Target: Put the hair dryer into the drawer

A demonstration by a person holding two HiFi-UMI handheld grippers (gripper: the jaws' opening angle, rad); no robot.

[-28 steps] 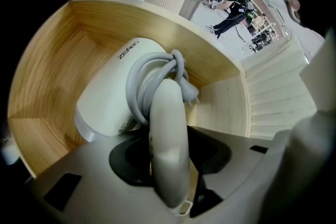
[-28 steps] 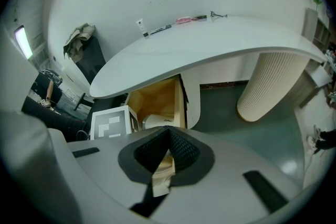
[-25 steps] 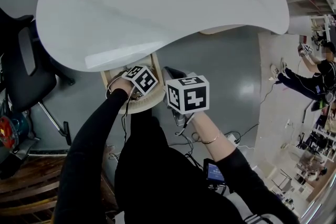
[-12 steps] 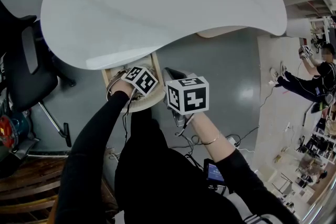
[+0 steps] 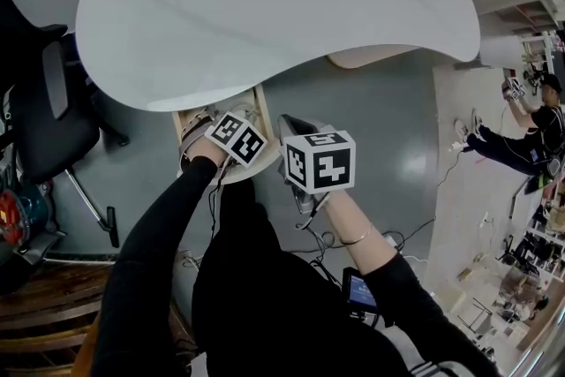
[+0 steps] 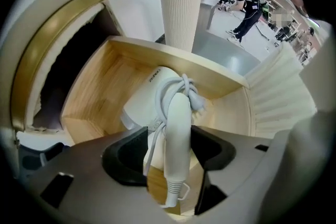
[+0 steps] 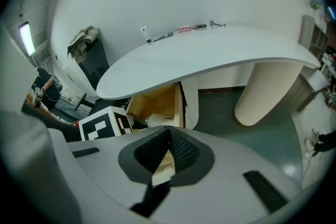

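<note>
A white hair dryer [image 6: 170,107] with its cord wound round it lies in the open wooden drawer [image 6: 105,76] under the table. My left gripper [image 6: 169,136] points steeply down into the drawer. Its jaws are opening, and the dryer's handle stands between the pads with a gap on the left side. In the head view the left gripper [image 5: 237,139] hangs over the drawer [image 5: 187,121]. My right gripper [image 5: 318,163] is held beside it, to the right. In the right gripper view the right gripper [image 7: 168,131] has its pads together on nothing, and the dryer [image 7: 157,120] shows past them.
The white tabletop [image 5: 265,4] overhangs the drawer's back. A ribbed white pedestal [image 7: 268,92] stands to the right on the grey floor. A black chair [image 5: 44,110] is at the left, and cables [image 5: 388,234] lie on the floor by my right arm.
My left gripper's cube has drawn a little back toward me and up from the drawer, and has tilted. My right gripper has kept its place.
</note>
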